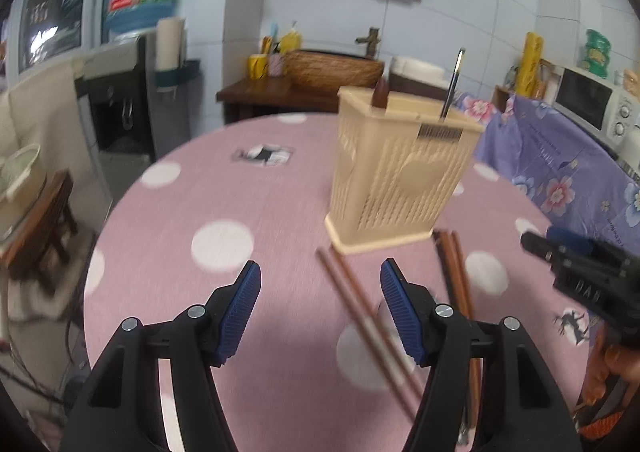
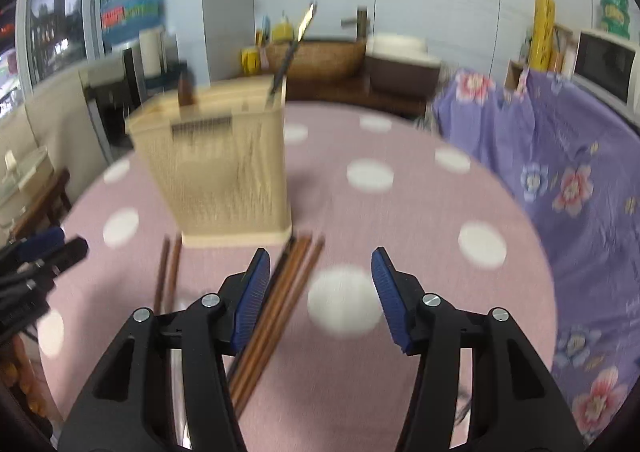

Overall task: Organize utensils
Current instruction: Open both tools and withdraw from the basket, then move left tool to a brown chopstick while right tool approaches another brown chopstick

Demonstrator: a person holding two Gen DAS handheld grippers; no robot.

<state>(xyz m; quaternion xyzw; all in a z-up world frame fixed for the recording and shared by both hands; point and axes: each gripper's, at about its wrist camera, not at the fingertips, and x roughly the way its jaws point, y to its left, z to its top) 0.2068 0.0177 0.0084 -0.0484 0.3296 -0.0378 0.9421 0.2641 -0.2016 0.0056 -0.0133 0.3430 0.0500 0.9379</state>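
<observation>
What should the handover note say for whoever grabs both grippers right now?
Left gripper: open, empty, above the table.
Right gripper: open, empty.
Utensil holder upright on the pink dotted tablecloth.
Done: a metal utensil and a brown handle stand in the holder.
Left: one pair of chopsticks lies in front of the holder, and a second bundle lies beside the right gripper's left finger. Pick up both and put them in the holder.
</observation>
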